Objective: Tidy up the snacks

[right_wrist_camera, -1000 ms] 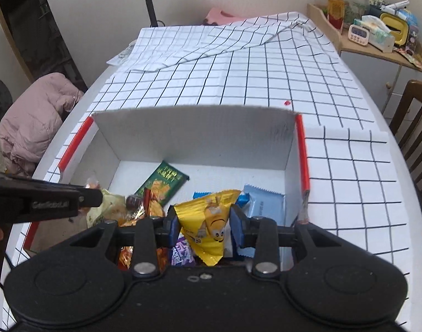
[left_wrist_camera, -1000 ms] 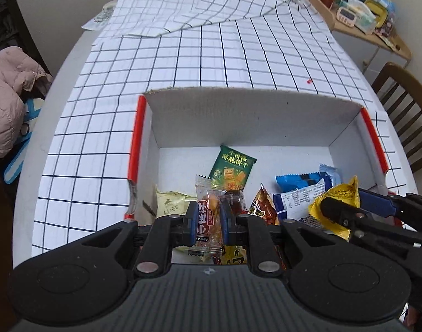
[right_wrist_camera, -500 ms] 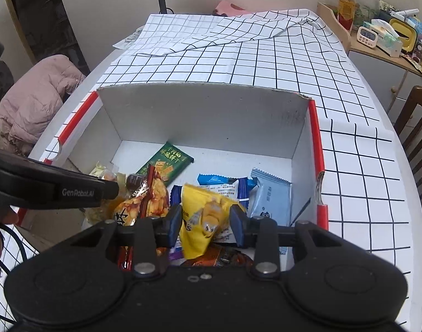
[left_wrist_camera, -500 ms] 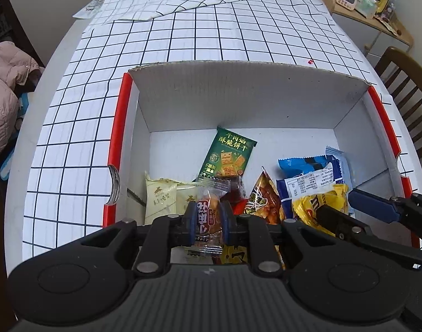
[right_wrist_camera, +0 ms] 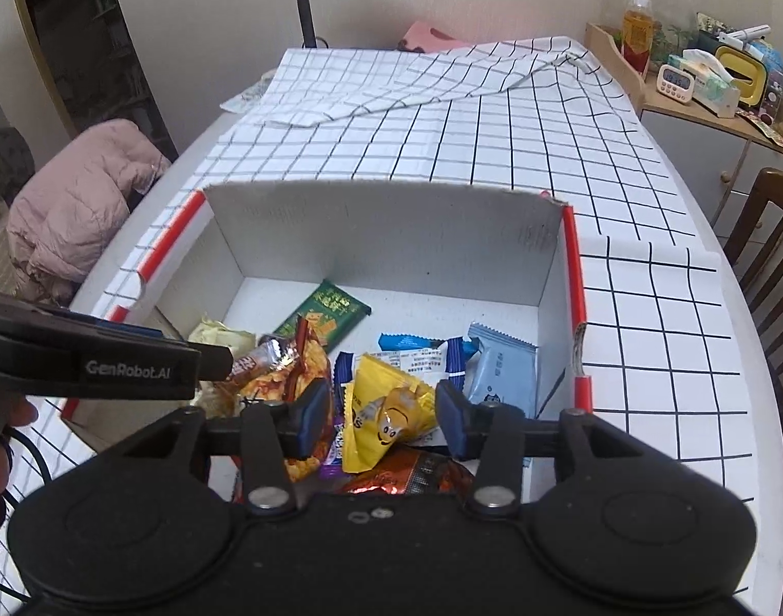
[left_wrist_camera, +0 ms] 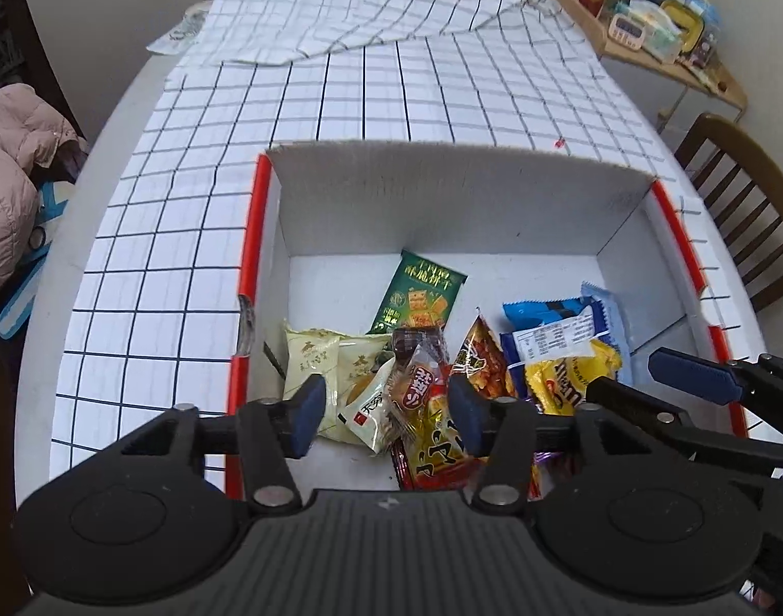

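Observation:
A white cardboard box (left_wrist_camera: 442,205) with red edges sits on the checked tablecloth and holds several snack packets. My left gripper (left_wrist_camera: 383,410) is open over the box's near left; the clear red-labelled snack (left_wrist_camera: 417,385) lies loose between its fingers on the pile. My right gripper (right_wrist_camera: 378,418) is open over the near right; the yellow packet (right_wrist_camera: 386,405) lies loose between its fingers. A green cracker packet (left_wrist_camera: 422,297) lies mid-box. Blue packets (right_wrist_camera: 499,369) lie at the right.
The box (right_wrist_camera: 391,236) stands on a round table with a checked cloth (left_wrist_camera: 391,77). A wooden chair (left_wrist_camera: 735,185) is at the right, a shelf with clutter (right_wrist_camera: 709,77) behind it. A pink jacket (right_wrist_camera: 78,205) lies left of the table.
Both grippers have opened. The red-labelled snack and the yellow packet have been let go and now rest on the pile in the box.

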`<control>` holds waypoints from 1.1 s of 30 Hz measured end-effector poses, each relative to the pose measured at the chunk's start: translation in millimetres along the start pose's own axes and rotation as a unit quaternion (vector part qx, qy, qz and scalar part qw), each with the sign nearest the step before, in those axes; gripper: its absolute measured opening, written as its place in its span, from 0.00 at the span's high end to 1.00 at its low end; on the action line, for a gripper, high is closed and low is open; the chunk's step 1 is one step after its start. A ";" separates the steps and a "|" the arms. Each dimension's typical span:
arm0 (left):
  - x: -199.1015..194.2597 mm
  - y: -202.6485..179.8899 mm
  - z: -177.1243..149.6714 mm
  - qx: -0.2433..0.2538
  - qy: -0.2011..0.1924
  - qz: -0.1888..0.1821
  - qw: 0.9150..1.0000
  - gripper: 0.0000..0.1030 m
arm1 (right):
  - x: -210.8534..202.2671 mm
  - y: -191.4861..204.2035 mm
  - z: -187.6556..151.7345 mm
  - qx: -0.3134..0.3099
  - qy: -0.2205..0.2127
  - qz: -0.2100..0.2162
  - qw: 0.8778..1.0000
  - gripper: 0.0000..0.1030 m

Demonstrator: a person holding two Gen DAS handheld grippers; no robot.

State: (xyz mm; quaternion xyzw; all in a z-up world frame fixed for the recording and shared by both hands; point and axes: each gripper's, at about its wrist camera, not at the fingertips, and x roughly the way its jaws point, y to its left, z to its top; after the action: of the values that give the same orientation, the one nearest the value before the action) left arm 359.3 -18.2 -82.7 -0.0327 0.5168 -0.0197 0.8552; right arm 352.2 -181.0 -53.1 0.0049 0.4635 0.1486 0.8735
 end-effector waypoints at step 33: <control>-157.3 18.6 -93.2 0.017 -0.172 -0.048 0.984 0.17 | -155.2 24.9 -52.3 -0.003 -0.165 0.035 0.986 0.01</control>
State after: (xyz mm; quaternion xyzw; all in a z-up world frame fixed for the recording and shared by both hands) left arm 203.6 7.7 11.6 -0.0462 0.3599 -0.0638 0.9297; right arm 221.7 -205.0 46.1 0.0430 0.3120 0.1775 0.9324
